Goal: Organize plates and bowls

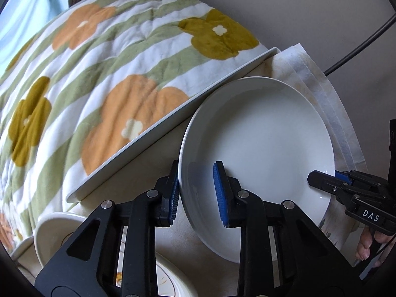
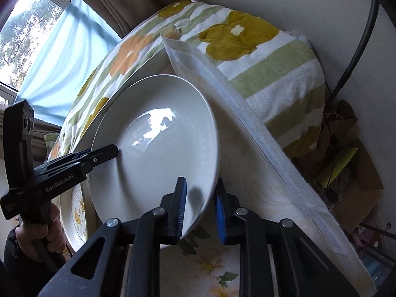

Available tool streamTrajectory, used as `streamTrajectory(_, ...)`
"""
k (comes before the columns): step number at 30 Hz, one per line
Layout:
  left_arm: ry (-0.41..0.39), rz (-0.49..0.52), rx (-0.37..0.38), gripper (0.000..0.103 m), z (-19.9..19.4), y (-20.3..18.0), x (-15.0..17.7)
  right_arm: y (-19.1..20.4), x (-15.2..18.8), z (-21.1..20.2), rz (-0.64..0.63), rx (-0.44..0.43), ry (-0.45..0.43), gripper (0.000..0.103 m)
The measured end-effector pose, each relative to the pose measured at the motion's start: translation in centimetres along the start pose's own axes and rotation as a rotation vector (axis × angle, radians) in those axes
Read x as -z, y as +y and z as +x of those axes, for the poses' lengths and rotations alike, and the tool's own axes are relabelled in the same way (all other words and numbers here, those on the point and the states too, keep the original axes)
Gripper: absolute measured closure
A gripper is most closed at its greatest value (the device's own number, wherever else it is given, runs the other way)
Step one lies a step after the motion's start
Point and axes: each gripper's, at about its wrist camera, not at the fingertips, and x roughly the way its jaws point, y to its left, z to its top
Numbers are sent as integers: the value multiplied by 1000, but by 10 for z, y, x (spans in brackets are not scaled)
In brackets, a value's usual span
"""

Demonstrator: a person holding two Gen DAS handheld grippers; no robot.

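Note:
A plain white plate is held tilted above the table, between both grippers. My left gripper straddles its left rim, one blue pad inside the plate and one outside. The jaws stand apart around the rim. My right gripper straddles the opposite rim the same way; it also shows in the left wrist view. The plate fills the middle of the right wrist view, where the left gripper reaches in from the left. A patterned plate and a white bowl lie below.
A white tray edge runs diagonally behind the plate. A flowered blanket is piled beyond it. A floral tablecloth covers the table. A black cable hangs on the wall. Dried leaves and clutter sit at right.

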Motion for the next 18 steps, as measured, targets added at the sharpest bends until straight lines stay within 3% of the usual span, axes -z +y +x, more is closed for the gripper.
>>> streamTrajectory(9,-70,14,-51,80,-35,-14,4,9,1,-22,-67,-14,-41,83)
streamTrajectory(18,-185,-70,-107,80,-106,-31,33,29,6,-74,-217,-65,-106,83)
